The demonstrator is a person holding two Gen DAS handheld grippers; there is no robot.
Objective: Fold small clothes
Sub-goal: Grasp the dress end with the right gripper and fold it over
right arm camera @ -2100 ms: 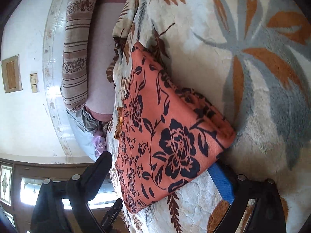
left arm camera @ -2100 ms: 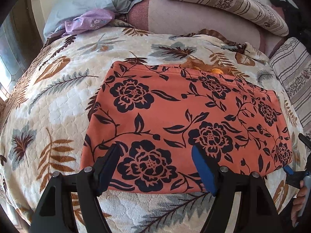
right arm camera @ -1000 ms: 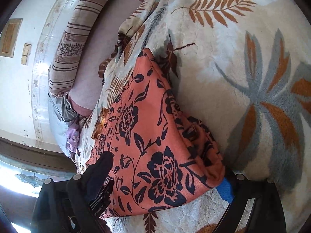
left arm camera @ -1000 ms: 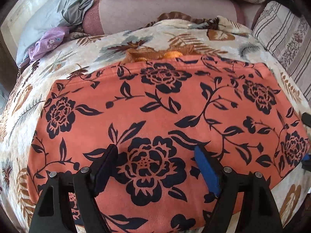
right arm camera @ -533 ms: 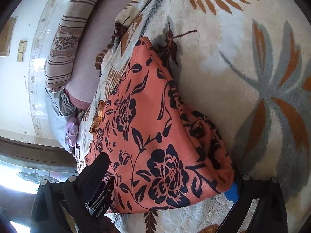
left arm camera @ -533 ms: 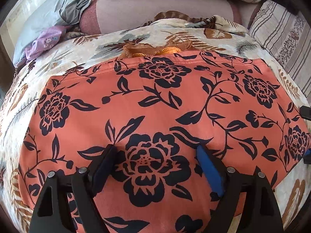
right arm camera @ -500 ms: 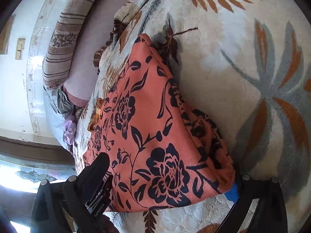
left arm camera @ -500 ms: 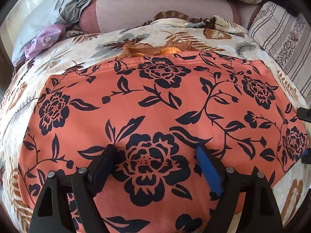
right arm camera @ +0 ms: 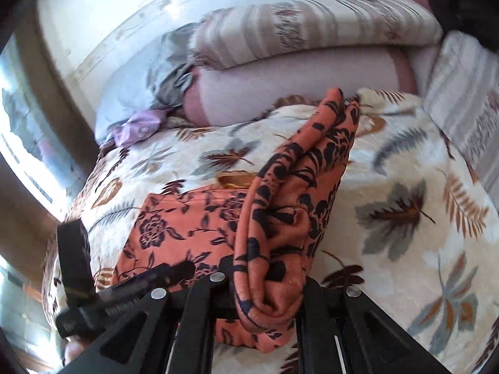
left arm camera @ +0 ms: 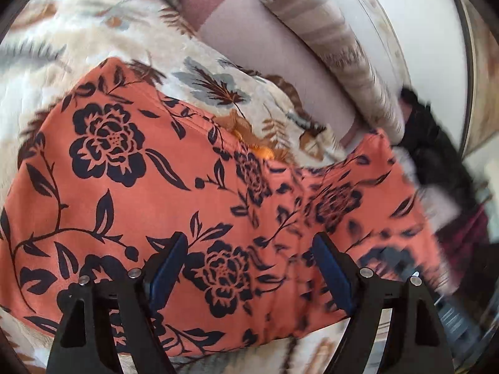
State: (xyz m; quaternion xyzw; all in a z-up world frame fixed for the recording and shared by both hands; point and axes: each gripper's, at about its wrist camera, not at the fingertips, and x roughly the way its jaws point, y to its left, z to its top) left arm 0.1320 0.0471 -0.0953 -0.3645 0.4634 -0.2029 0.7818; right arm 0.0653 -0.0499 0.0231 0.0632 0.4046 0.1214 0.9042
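Right tool is clenching the garment's lifted end, having just closed; left tool, released, is hovering above it. Next: carrying that end across.

The left wrist camera sits just behind the left hand-held gripper and looks down at a slant, very close over the orange floral garment on the bed, with the pillows and wall beyond; its right side is blurred. The right wrist camera rides behind the right hand-held gripper, tilted down across the bed toward the headboard end, the cloth bunched right before the lens. Both views share the garment, the leaf-print blanket, the striped pillows and probably the same lilac cloth.
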